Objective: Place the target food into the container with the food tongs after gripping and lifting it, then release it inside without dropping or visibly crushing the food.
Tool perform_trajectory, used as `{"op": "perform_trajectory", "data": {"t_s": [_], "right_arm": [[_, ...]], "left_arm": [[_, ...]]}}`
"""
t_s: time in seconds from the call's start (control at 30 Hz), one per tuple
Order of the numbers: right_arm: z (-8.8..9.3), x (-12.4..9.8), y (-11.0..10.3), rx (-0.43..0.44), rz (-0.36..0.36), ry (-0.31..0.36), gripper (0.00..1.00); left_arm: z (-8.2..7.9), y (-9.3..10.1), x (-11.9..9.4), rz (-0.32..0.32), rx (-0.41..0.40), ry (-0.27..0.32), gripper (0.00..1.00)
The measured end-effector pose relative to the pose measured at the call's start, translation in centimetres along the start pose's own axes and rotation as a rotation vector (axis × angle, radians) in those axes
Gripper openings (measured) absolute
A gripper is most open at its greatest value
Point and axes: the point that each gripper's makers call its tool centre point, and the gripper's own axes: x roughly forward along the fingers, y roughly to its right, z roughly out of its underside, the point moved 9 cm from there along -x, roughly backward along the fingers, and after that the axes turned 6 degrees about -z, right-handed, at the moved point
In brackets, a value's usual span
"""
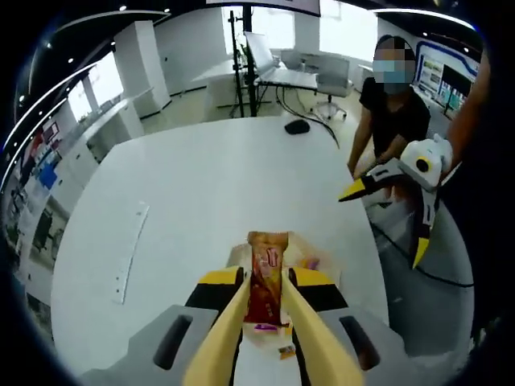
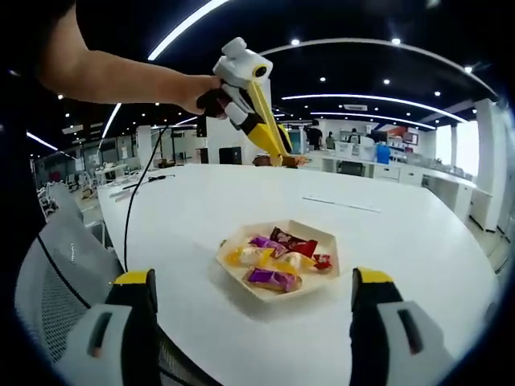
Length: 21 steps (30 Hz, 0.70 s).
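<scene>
Yellow food tongs (image 1: 241, 314) run forward between the jaws of my left gripper (image 1: 265, 281), which is shut on them. The tong tips pinch a red-orange snack packet (image 1: 268, 269) held above a pale paper tray (image 1: 236, 256). From the right gripper view, that tray (image 2: 233, 248) sits on the white table with several wrapped snacks (image 2: 278, 277) in it. The left gripper (image 2: 245, 80) hangs high over the table's far part, tongs (image 2: 269, 133) pointing down with the packet (image 2: 282, 161) at their tip. My right gripper (image 2: 253, 277) is open and empty, also seen from the side as the right gripper (image 1: 382, 229).
A white table (image 1: 201, 177) carries a black mouse-like object (image 1: 297, 126) and a white strip (image 1: 131, 249). A small loose sweet (image 1: 286, 351) lies by the tongs. A person (image 1: 394, 112) stands at the table's right edge. A mesh chair (image 2: 56, 281) and a cable (image 2: 133, 201) are at the left.
</scene>
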Motion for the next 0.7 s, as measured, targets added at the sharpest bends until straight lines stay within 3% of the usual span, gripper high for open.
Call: {"op": "perform_trajectory", "data": {"t_s": [0.17,0.2,0.4,0.7], "right_arm": [[0.0,0.0,0.1,0.002,0.005,0.001,0.99],[0.0,0.0,0.0,0.001,0.005,0.001,0.99],[0.0,0.0,0.0,-0.004,0.000,0.000,0.99],[0.0,0.0,-0.1,-0.002,-0.002,-0.002,0.99]], "left_arm": [[-0.3,0.6,0.4,0.014,0.003,0.002,0.21],[-0.4,0.4,0.4,-0.022,0.030,0.002,0.21],[-0.4,0.8,0.1,-0.013,0.009,0.018,0.23],[0.7,1.0,-0.5,-0.038,-0.027,0.023,0.24]]}}
